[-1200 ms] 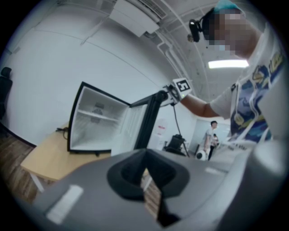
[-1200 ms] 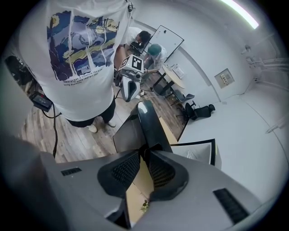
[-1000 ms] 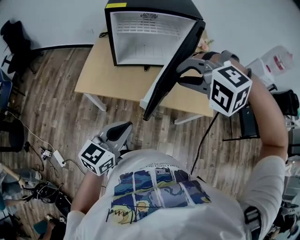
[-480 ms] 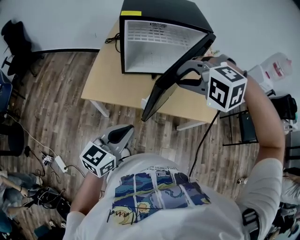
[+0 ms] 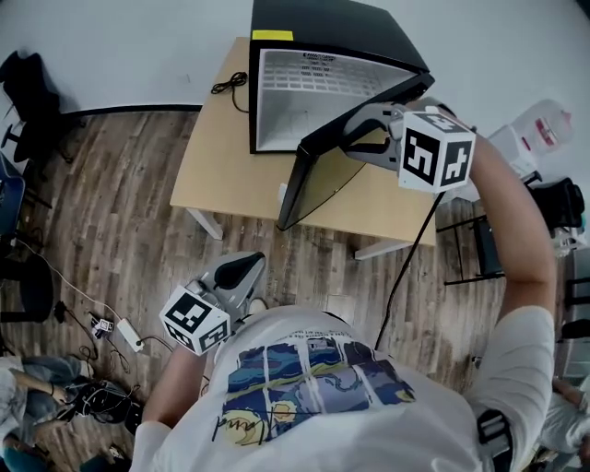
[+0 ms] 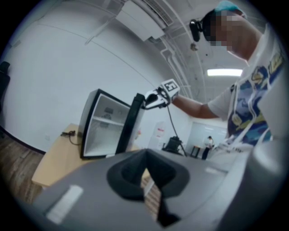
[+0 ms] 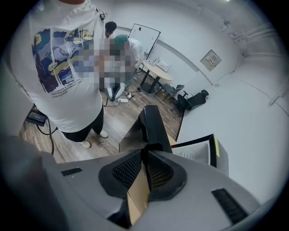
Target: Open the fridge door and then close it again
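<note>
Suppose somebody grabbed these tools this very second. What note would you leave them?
Right gripper: jaws together, tips at the top edge of the fridge door, apparently pushing it, not clamping it.
Left gripper: jaws together, empty, held low.
Fridge sits on the table, door standing open.
Done: opening. Left: swing the door shut.

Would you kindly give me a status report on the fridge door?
Left claw shut, empty, held low. Right claw shut, tips at fridge door edge. Door partly open. Nothing seen blocking it.
</note>
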`<state>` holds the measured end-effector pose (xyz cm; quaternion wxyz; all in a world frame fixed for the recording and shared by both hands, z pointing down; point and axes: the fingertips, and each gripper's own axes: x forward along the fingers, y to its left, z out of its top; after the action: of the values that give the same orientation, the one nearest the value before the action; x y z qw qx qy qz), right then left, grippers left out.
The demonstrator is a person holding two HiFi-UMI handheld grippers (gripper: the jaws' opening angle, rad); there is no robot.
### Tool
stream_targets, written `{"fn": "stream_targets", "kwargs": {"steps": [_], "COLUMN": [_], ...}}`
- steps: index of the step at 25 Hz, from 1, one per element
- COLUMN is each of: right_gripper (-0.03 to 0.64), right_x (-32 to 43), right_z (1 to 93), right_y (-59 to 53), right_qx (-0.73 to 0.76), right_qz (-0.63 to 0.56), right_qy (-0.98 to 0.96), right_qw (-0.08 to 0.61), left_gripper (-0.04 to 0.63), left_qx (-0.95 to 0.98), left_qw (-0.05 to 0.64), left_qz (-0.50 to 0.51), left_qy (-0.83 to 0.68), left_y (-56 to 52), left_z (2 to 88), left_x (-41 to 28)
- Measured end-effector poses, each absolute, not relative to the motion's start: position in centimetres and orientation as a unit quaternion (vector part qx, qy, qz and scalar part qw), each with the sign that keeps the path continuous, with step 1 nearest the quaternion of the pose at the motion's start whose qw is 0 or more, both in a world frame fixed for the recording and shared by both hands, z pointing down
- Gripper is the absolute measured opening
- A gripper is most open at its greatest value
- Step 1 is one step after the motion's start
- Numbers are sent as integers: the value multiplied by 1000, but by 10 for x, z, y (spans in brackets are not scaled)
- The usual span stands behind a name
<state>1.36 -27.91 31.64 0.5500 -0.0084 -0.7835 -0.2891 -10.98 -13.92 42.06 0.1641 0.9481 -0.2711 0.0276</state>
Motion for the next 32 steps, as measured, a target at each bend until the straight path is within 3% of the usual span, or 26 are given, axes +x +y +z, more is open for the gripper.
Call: {"fn": "stream_targets", "kwargs": {"steps": [32], "right_gripper": [40], "right_x": [-41], "right_z": [313], "right_y": [-398], "right_qx": [102], "right_qz": [-188], "right_qy": [-810], "right_qw": [547], "left_gripper": [9], "left_qx": [948], "left_qw": [173], "left_qz": [28], "left_qy": [-266], "left_y": [-157], "left_z": [432], "left_x": [-166]}}
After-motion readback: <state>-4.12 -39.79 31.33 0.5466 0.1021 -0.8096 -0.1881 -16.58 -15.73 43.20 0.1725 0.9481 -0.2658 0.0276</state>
